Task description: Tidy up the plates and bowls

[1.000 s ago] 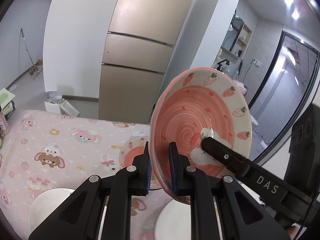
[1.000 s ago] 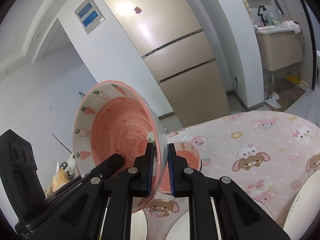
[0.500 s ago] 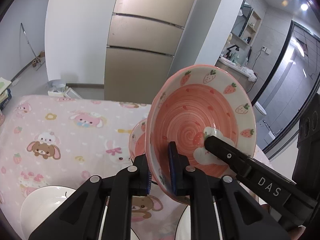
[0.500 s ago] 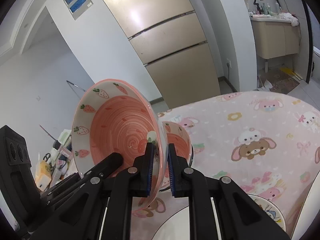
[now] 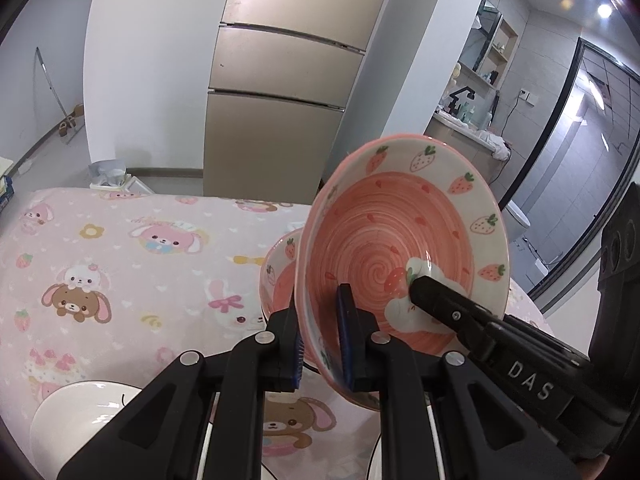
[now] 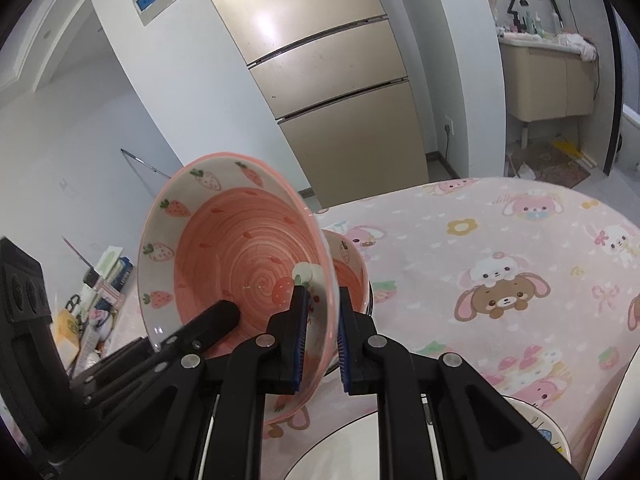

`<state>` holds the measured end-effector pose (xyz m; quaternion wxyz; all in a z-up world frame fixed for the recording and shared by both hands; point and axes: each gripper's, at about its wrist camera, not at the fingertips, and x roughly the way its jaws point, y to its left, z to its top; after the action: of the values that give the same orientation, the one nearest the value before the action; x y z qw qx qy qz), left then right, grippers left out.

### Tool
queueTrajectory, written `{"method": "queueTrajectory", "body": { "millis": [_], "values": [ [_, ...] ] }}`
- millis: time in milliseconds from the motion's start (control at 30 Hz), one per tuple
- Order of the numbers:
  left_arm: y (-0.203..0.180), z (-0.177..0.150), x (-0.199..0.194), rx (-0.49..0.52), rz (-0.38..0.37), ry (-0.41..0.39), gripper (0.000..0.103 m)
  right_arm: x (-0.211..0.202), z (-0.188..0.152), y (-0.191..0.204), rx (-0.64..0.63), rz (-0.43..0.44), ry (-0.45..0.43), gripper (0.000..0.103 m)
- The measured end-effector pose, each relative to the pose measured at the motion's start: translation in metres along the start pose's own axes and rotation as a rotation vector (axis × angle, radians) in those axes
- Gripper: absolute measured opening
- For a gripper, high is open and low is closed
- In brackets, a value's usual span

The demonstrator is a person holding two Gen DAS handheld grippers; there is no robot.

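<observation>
A pink strawberry bowl (image 5: 400,240) (image 6: 240,248) is held tilted on its edge above the table. My left gripper (image 5: 322,340) is shut on its near rim. My right gripper (image 6: 320,336) is shut on the opposite rim, and its finger shows inside the bowl in the left wrist view (image 5: 448,304). A second pink strawberry bowl (image 5: 280,276) (image 6: 352,276) stands on the table just behind the held one, partly hidden by it.
The table has a pink cartoon cloth (image 5: 120,260) (image 6: 500,248). A white bowl (image 5: 80,420) sits at the near left, white plates (image 6: 352,448) lie under the grippers, a patterned dish (image 6: 548,432) lies at the near right. A fridge (image 5: 280,92) stands behind.
Both grippers have carried the held bowl down and forward toward the second bowl. The views have tilted downward, showing more of the table. Both grips are unchanged.
</observation>
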<state>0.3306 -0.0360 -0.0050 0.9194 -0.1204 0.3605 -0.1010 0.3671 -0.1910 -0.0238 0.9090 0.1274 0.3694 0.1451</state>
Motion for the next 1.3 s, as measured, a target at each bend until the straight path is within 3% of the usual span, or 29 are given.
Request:
{"method": "queueTrajectory", "body": {
  "millis": [167, 400, 933, 1300],
  "values": [
    [-0.001, 0.0, 0.001, 0.005, 0.013, 0.004, 0.012, -0.001, -0.001, 0.005, -0.038, -0.049, -0.019, 0.015],
    [0.0, 0.0, 0.003, 0.009, 0.017, 0.001, 0.012, 0.0, -0.002, 0.005, -0.05, -0.062, -0.032, 0.015],
    [-0.002, -0.002, 0.008, 0.061, 0.106, -0.037, 0.012, 0.004, -0.004, 0.008, -0.079, -0.086, -0.049, 0.013],
    [0.006, -0.002, 0.02, 0.045, 0.093, -0.034, 0.012, 0.013, -0.005, 0.012, -0.104, -0.127, -0.063, 0.014]
  ]
}}
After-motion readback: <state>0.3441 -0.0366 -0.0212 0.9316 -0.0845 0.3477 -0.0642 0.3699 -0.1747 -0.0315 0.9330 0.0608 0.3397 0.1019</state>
